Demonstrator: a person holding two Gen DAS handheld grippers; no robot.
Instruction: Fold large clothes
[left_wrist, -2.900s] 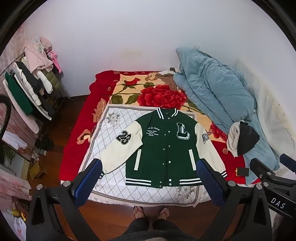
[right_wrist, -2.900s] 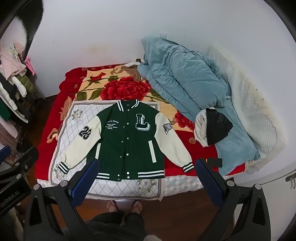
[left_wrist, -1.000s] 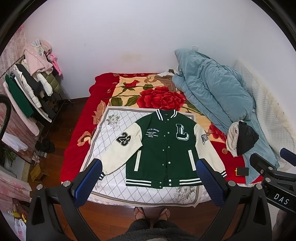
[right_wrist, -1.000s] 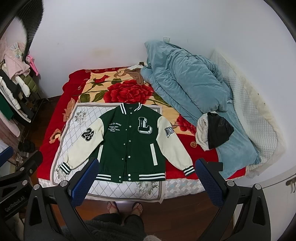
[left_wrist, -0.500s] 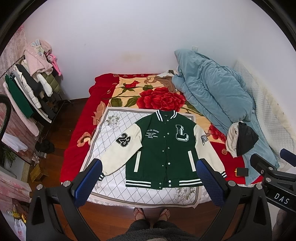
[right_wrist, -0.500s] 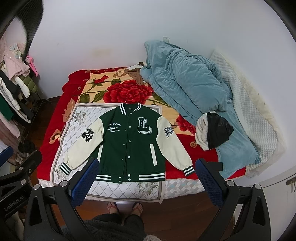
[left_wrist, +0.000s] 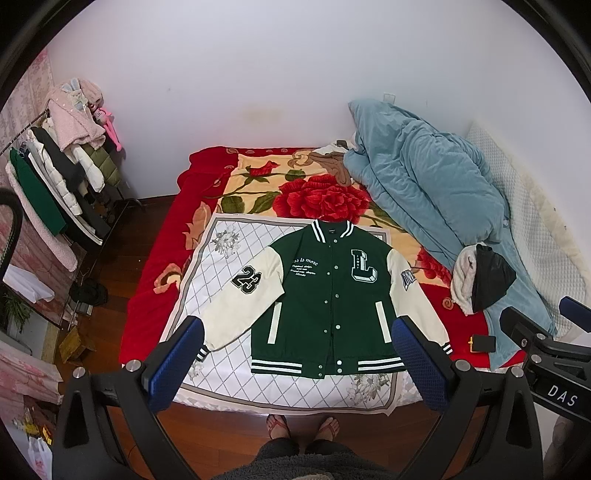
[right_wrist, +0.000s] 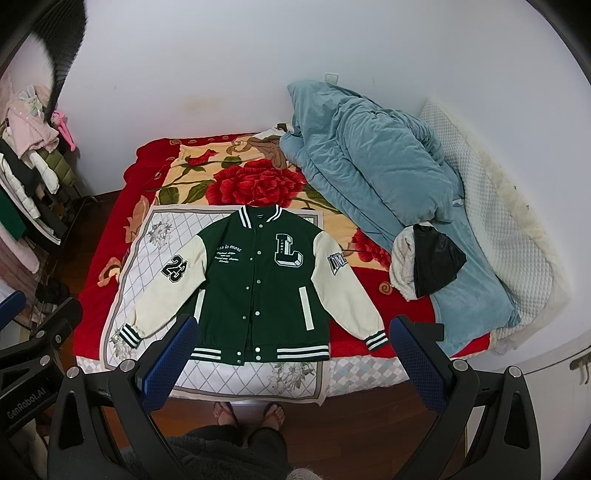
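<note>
A green varsity jacket (left_wrist: 328, 295) with cream sleeves, a white "L" patch and a "23" patch lies flat and face up on a white quilted mat (left_wrist: 221, 280) on the bed; it also shows in the right wrist view (right_wrist: 258, 280). Both sleeves are spread out to the sides. My left gripper (left_wrist: 295, 354) is open and empty, held high above the bed's near edge. My right gripper (right_wrist: 291, 350) is open and empty, held high too. Neither touches the jacket.
A red floral blanket (left_wrist: 325, 199) covers the bed. A crumpled blue duvet (left_wrist: 424, 192) and a white-and-black bundle (left_wrist: 480, 284) lie at the right. A clothes rack (left_wrist: 55, 192) stands at the left. A small black object (left_wrist: 482, 343) lies near the bed's right edge. My feet (left_wrist: 303, 424) stand on wood floor.
Both views have shifted only slightly; the grippers stay open and high. The jacket has not moved.
</note>
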